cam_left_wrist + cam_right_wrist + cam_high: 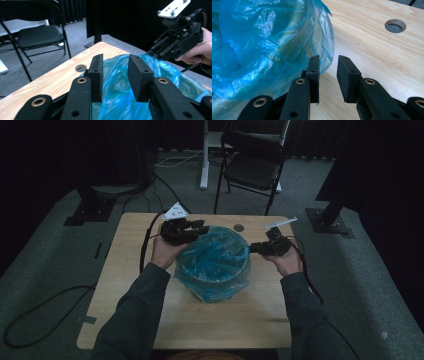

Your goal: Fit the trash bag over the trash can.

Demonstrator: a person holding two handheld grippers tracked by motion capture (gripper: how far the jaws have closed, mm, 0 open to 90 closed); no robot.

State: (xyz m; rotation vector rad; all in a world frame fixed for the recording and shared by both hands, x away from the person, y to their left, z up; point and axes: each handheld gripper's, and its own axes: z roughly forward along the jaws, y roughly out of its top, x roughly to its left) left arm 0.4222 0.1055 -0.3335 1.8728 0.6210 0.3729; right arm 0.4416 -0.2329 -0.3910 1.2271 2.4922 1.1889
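Blue bag (212,265) lines bin on table (120,285); left hand-held gripper (200,231), right hand-held gripper (252,248) jaws apart, empty.

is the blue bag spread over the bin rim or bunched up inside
Spread over the rim. The blue bag lines the bin and folds down outside its wall all round; the right gripper view shows its edge hanging outside.

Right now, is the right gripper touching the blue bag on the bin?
Apart. In the right gripper view, the right gripper has open jaws with bare table between them, and the blue bag hangs just beside its left pad, a thin gap showing.
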